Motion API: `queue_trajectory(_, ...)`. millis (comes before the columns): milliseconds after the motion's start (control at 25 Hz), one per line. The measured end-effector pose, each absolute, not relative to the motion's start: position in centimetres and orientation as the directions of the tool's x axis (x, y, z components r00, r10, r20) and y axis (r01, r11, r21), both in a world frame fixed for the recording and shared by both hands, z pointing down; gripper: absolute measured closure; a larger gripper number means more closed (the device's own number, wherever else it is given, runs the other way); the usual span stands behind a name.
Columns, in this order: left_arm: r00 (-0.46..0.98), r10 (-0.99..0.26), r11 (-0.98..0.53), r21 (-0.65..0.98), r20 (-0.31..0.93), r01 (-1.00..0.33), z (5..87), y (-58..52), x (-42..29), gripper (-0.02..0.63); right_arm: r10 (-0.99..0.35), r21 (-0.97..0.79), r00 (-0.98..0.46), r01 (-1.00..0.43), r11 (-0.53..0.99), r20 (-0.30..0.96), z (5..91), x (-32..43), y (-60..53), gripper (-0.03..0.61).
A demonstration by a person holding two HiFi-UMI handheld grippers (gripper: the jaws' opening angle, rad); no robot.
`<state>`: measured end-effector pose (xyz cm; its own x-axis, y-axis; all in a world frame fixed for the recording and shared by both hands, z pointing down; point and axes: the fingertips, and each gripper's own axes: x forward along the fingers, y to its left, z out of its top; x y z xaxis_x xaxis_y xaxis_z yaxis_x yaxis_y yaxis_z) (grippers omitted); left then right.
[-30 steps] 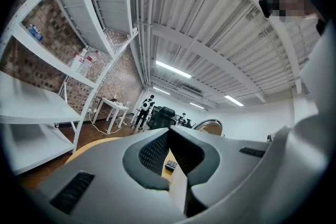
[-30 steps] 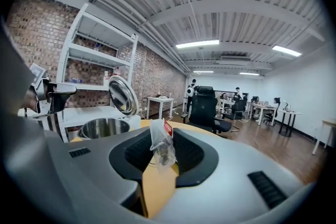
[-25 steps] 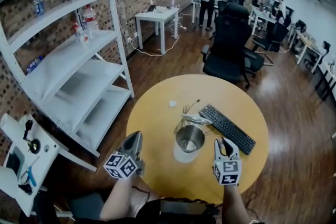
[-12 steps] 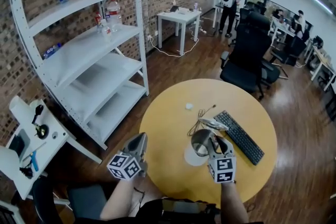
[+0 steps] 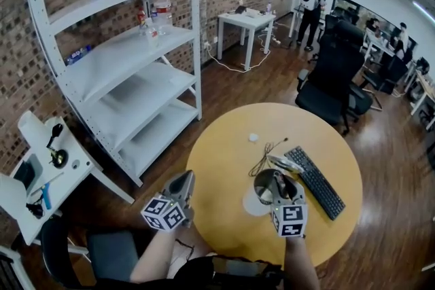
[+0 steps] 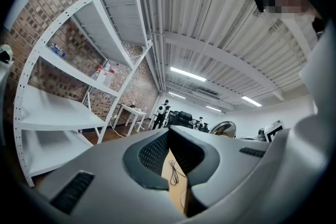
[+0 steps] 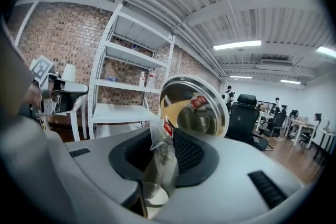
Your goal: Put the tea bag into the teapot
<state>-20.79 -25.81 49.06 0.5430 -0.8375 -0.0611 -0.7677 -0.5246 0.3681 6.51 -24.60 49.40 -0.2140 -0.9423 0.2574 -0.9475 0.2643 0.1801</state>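
Observation:
The steel teapot [image 5: 261, 184] stands open-topped on a round wooden table [image 5: 217, 166], near its middle. My right gripper [image 5: 278, 181] is at the pot's right rim, its jaws shut on a clear tea bag [image 7: 159, 159] with a red tag [image 7: 167, 127]. In the right gripper view the pot's shiny round mouth [image 7: 195, 107] sits just beyond the right gripper [image 7: 167, 139] and mirrors the tag. My left gripper [image 5: 183, 182] hovers over the table's left edge, well apart from the pot. In its own view the left gripper [image 6: 169, 134] has its tips together and holds nothing.
A black keyboard [image 5: 316, 181] lies right of the pot, with a white packet [image 5: 282, 163] and a thin cable [image 5: 262, 156] behind it. A small white object [image 5: 253, 137] sits farther back. White shelving [image 5: 129, 78] stands left and a black office chair [image 5: 333, 88] beyond.
My right gripper has moved left with the tea bag, from beside the teapot to its right rim. The head view has swung left. The left gripper keeps its place.

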Motion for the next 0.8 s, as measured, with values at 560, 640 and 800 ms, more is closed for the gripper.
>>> queue_trajectory(560, 0.604, -0.795, -0.582, 0.335, -0.046, -0.741, 48.8, -26.1, -18.6, 0.618, -0.948, 0.108, -0.247, -0.956, 0.272, 0.200, 48.7, 6.7, -23.9, 0.396)
queue_trajectory(640, 0.615, -0.787, -0.596, 0.324, -0.051, -0.735, 48.5, -26.2, -18.1, 0.619, -0.951, 0.093, -0.250, -0.959, 0.269, 0.180, 48.3, 7.0, -23.6, 0.396)
queue_trajectory(800, 0.626, -0.777, -0.611, 0.304, -0.055, -0.731, 47.6, -26.5, -17.4, 0.618, -0.958, 0.089, -0.239, -0.963, 0.255, 0.157, 47.8, 7.3, -23.1, 0.396)
